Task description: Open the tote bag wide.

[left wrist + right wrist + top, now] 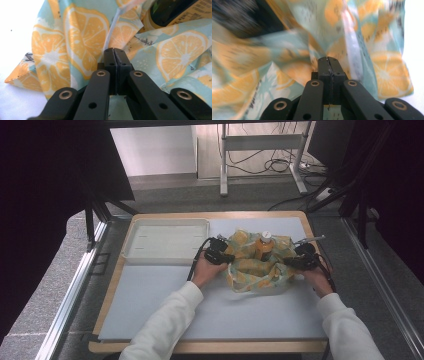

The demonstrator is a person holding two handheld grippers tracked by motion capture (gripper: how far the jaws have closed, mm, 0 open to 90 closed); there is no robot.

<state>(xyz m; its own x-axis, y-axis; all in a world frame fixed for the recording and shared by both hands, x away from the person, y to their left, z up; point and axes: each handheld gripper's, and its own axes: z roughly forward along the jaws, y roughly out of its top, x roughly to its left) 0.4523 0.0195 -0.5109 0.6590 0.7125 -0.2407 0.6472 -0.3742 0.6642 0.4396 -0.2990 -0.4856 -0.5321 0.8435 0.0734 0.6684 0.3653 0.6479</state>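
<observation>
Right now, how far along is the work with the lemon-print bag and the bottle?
Done: the bottle stands inside the lemon-print bag. In hand: the left tongs and right tongs pinch its fabric on either side. The white tray is bare; what's left is unclear.

I count one pale-blue cloth bag printed with orange lemon slices [257, 269], one orange bottle with a white cap [264, 247] standing in it, one shallow white plastic tray [165, 241], and two black tools: left tool [226, 256], right tool [290, 262]
</observation>
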